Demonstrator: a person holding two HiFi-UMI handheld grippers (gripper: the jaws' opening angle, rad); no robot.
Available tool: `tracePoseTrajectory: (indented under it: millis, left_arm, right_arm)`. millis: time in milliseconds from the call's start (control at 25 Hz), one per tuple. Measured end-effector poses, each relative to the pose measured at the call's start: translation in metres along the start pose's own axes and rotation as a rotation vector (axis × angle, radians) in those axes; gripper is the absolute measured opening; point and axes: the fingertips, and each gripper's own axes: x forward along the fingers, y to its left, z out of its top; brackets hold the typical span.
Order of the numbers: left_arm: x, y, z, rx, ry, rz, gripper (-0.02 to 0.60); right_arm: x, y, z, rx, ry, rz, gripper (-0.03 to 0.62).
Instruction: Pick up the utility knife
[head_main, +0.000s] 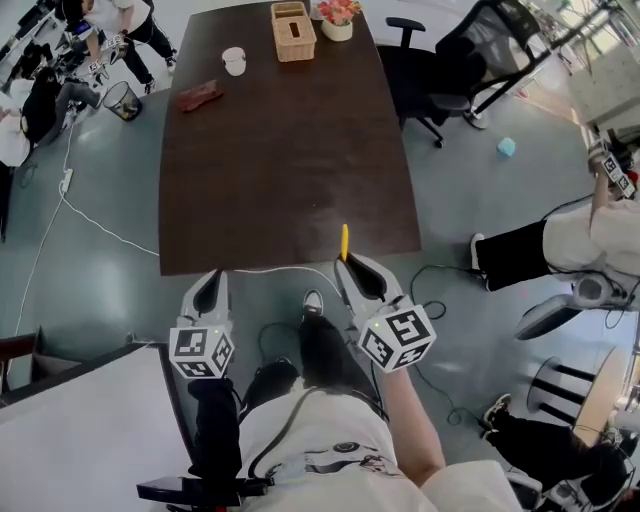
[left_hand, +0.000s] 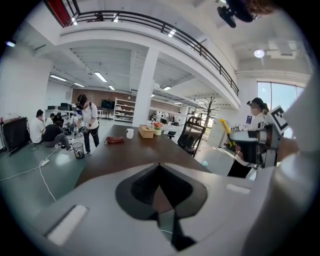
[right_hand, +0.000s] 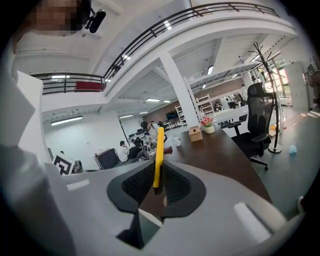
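The yellow utility knife (right_hand: 158, 155) stands upright between the jaws of my right gripper (right_hand: 158, 176), which is shut on its lower end. In the head view the utility knife (head_main: 344, 243) sticks up from my right gripper (head_main: 352, 268) at the near edge of the dark table (head_main: 290, 150). My left gripper (head_main: 210, 290) hangs to the left, just off the table's near edge. In its own view my left gripper (left_hand: 159, 172) has its jaws together with nothing held, and the utility knife (left_hand: 226, 131) shows at the right.
At the table's far end stand a wicker tissue box (head_main: 293, 30), a flower pot (head_main: 337, 20), a white cup (head_main: 234, 61) and a reddish object (head_main: 200, 96). A black office chair (head_main: 445, 75) is right of the table. People stand and sit around the room.
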Motion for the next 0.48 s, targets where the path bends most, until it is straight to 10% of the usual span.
tracePoseTrajectory:
  millis: [480]
  left_arm:
    - [-0.136, -0.031, -0.053, 0.028, -0.061, -0.068, 0.000]
  right_arm:
    - [-0.092, 0.118, -0.065, -0.037, -0.115, -0.046, 0.051]
